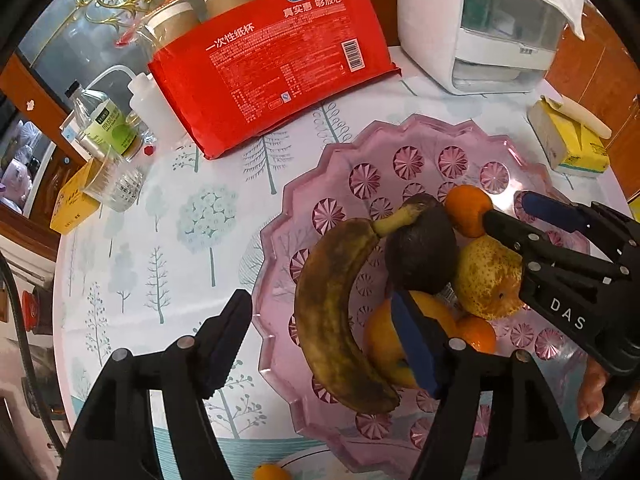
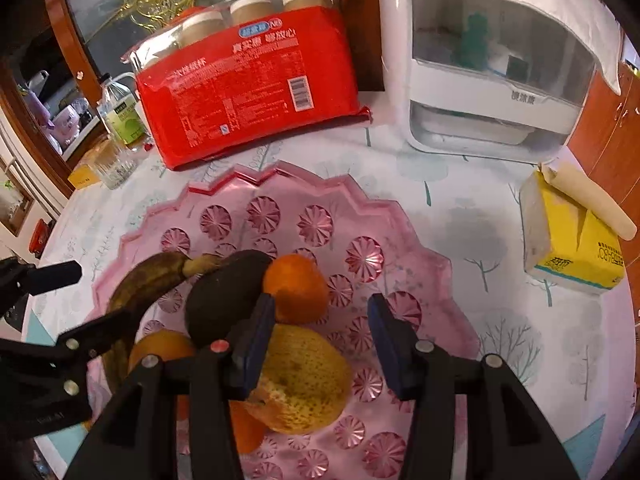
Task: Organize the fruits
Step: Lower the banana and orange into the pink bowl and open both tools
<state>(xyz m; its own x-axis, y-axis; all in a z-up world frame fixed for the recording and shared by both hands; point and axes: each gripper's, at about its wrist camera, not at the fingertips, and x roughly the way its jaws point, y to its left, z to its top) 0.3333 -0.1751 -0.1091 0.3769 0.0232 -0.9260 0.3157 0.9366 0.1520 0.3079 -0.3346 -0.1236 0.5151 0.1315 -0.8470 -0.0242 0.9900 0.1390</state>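
Observation:
A pink cut-glass fruit tray [image 1: 404,140] [image 2: 420,248] holds a brown-spotted banana [image 1: 332,320] [image 2: 144,284], a dark avocado [image 1: 420,252] [image 2: 224,296], a speckled yellow pear [image 1: 486,280] [image 2: 308,380] and several oranges [image 1: 468,208] [image 2: 296,288]. My left gripper [image 1: 320,316] is open and empty, its jaws on either side of the banana above the tray's left rim. My right gripper [image 2: 322,316] [image 1: 508,208] is open and empty, hovering over the pear and the far orange.
A red pack of paper cups [image 1: 272,64] [image 2: 248,88] lies behind the tray. A white appliance [image 1: 480,24] [image 2: 492,72] stands at the back right. A yellow tissue box [image 1: 568,140] [image 2: 568,240] is at the right. Bottles and a glass [image 1: 112,148] stand at the left. A small orange [image 1: 270,472] lies at the near table edge.

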